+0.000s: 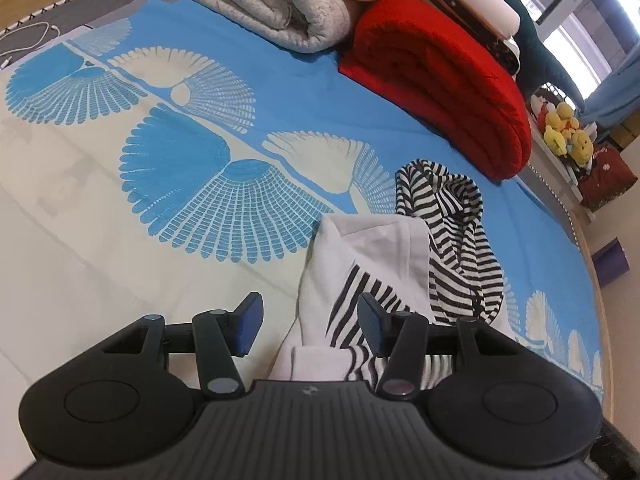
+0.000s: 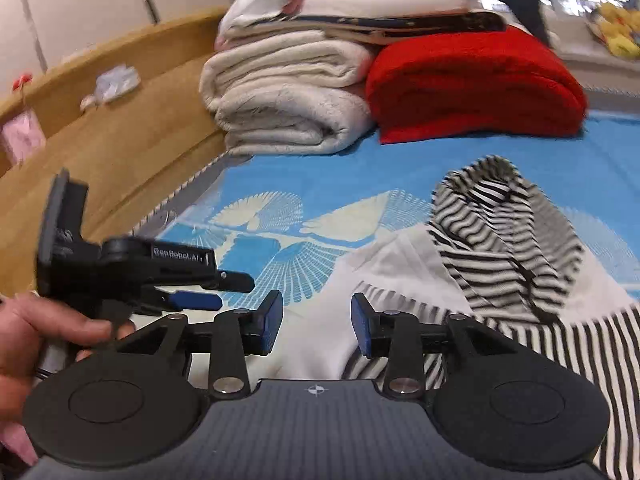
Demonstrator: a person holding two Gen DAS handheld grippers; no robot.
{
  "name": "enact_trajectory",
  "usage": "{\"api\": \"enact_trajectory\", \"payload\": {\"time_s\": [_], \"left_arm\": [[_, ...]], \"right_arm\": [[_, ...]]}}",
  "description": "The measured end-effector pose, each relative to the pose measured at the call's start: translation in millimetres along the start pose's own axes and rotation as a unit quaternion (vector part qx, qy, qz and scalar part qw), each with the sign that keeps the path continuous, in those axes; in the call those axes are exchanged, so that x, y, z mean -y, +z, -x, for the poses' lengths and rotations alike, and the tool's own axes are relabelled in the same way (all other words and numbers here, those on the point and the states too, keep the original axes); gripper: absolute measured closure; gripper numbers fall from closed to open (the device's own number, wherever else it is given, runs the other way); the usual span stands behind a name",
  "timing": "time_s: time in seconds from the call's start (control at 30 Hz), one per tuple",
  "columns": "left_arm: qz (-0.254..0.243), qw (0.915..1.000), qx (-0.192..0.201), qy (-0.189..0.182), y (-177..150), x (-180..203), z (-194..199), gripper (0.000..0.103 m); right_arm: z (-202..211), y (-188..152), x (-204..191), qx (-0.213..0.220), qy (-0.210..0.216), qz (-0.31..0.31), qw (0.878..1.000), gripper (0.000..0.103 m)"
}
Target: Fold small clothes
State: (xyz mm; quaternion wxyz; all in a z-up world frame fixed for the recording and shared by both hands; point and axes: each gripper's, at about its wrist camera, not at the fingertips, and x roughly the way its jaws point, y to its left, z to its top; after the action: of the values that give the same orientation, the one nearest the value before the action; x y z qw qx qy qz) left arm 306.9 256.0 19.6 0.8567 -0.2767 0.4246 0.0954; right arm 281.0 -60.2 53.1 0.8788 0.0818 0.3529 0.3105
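Note:
A small black-and-white striped hooded top (image 1: 452,236) lies crumpled on the bed, with a white part (image 1: 372,248) folded over it. My left gripper (image 1: 311,326) hovers above its near edge, open, with the cloth showing below the gap and nothing pinched. In the right wrist view the same top (image 2: 500,232) spreads to the right, hood standing up. My right gripper (image 2: 317,324) is open above the white part (image 2: 400,264), its pads clear of the fabric. The left gripper (image 2: 224,290) shows at the left, held by a hand (image 2: 36,340), empty.
The bedsheet (image 1: 160,184) is blue and cream with a fan pattern. Folded cream blankets (image 1: 280,4) and a folded red blanket (image 1: 440,88) are stacked at the far end. Soft toys (image 1: 564,128) sit beyond the bed edge. A wooden headboard (image 2: 100,140) runs along the left.

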Motion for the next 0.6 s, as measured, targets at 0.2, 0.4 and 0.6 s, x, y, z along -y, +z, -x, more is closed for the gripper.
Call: {"api": "enact_trajectory", "payload": {"time_s": [0.2,0.4,0.6], "left_arm": [[-0.014,0.9997,-0.021,-0.001,-11,9,-14,0.046],[-0.019,0.9959,-0.088,-0.010,-34,13,-49,0.046],[-0.022,0.9935,-0.111,0.016,-45,8,-70,0.046]], "right_arm": [[41,-10,63,0.026,-0.092,-0.085,0.992,0.057],[23,-51,152,-0.061,-0.234,-0.196,0.950,0.055],[24,-82,209,-0.102,-0.293,-0.315,0.897,0.060]]}}
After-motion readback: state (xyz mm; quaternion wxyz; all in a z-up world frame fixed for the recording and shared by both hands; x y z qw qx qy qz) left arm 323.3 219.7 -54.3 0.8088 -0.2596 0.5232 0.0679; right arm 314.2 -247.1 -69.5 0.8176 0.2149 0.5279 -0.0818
